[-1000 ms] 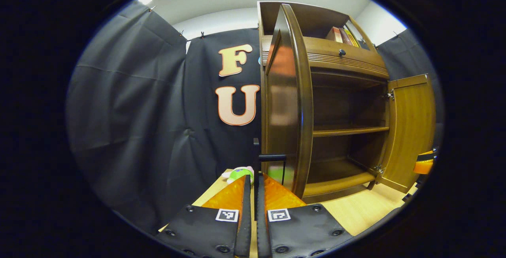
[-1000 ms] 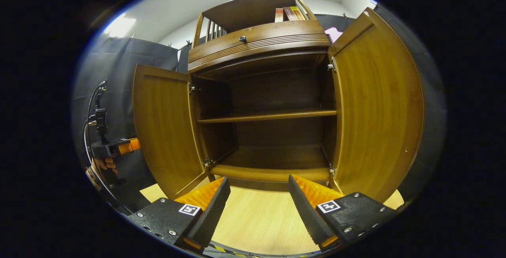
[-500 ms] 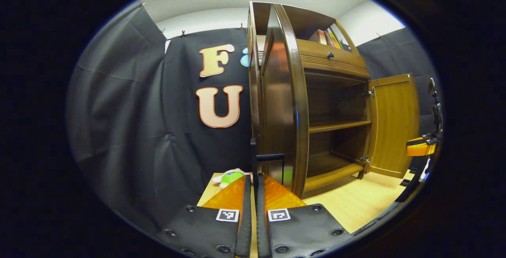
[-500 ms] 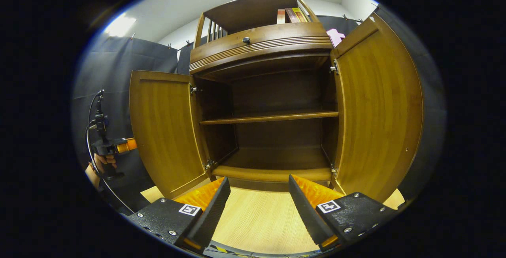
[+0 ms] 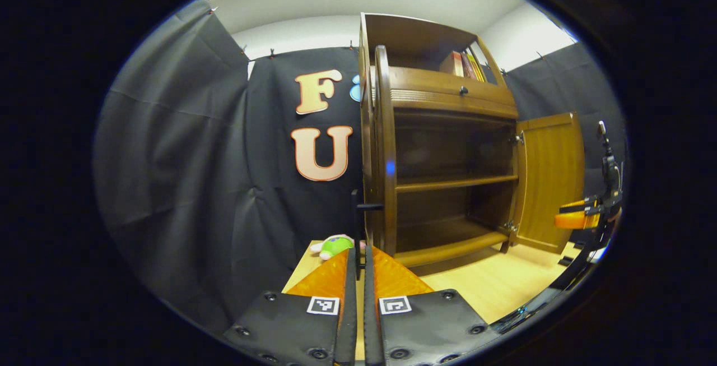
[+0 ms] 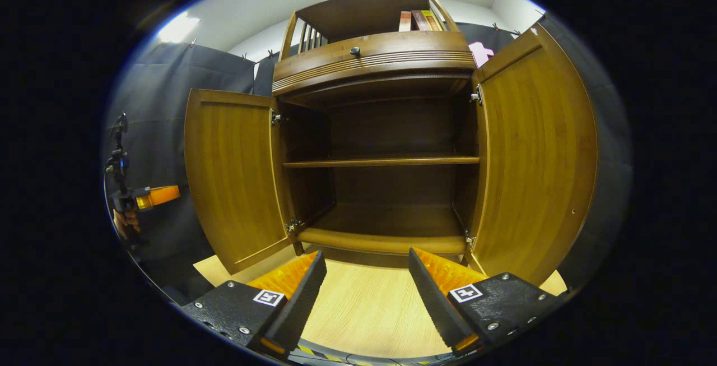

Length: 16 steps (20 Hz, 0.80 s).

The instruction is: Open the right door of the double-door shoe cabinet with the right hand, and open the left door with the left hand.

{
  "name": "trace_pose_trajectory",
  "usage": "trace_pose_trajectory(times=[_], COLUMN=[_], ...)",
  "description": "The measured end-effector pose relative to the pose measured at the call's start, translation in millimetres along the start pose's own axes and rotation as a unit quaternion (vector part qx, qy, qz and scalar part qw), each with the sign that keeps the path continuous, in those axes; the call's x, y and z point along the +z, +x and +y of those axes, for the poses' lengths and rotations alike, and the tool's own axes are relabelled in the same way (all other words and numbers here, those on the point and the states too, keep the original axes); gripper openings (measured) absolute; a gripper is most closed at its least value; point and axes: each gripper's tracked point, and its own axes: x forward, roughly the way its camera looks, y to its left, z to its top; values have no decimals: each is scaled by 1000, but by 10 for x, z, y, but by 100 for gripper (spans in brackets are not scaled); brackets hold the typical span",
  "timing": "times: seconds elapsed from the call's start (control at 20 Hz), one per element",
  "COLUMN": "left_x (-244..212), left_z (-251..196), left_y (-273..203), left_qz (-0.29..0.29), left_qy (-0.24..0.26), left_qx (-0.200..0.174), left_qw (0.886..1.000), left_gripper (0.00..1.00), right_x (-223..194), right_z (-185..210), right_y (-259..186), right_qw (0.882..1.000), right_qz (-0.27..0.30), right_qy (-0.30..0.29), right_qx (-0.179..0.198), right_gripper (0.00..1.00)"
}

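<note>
- In the left gripper view, the left tool (image 5: 358, 276) sits nearest, its 2 fingers pressed together with only a thin slit between them and nothing visibly pinched; the black door handle (image 5: 358, 214) stands just beyond the tips, and whether they touch it I cannot tell.
- In the right gripper view, the right tool (image 6: 367, 282) is spread wide and carries nothing, hovering above the pale wooden worktop (image 6: 364, 310) in front of the cabinet.
- A small green and pink plush toy (image 5: 335, 245) lies on the worktop just to the left of the left tool's tips, beside the cabinet.
- The left door (image 6: 232, 175) of the shoe cabinet (image 6: 381, 130) is swung out wide on its hinges; the left gripper view meets it edge-on.
- The right door (image 6: 532, 158) is also swung fully out, well apart from the right tool.
- Between the 2 doors the cabinet's interior is exposed: 1 bare middle shelf (image 6: 381, 161) and a bare bottom board.
- Farther off, each view catches the other tool held by a hand at the far side of the opposite door.
- At the top, a drawer with a dark knob (image 6: 354, 51), and books (image 6: 417, 20) on the open upper shelf.
- Judgement: both doors look open, so the task appears essentially finished; the step in hand is the last of the left door's swing.
- The next move likely calls only for drawing the left tool clear of the handle without nudging the door back.
</note>
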Motion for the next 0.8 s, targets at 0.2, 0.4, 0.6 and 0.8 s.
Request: trace_pose_trajectory(times=[0.2, 0.4, 0.6, 0.8], left_x=[226, 240, 136, 95], left_z=[-763, -1345, -1877, -2227], left_y=[144, 424, 678, 726], left_qz=[-34, -51, -37, -46], left_qy=[-56, -84, -80, -53], left_qx=[-19, 1, -8, -13], left_qw=[998, 995, 996, 997], left_gripper=[14, 17, 32, 71], right_x=[61, 143, 174, 163], right_z=[33, -140, -412, -659], right_y=[30, -127, -303, -429], right_qw=[1000, 1000, 999, 998], right_qz=[-8, -25, -38, -44], right_qy=[12, 3, 5, 15], right_qx=[15, 9, -16, -32], right_gripper=[92, 92, 92, 92])
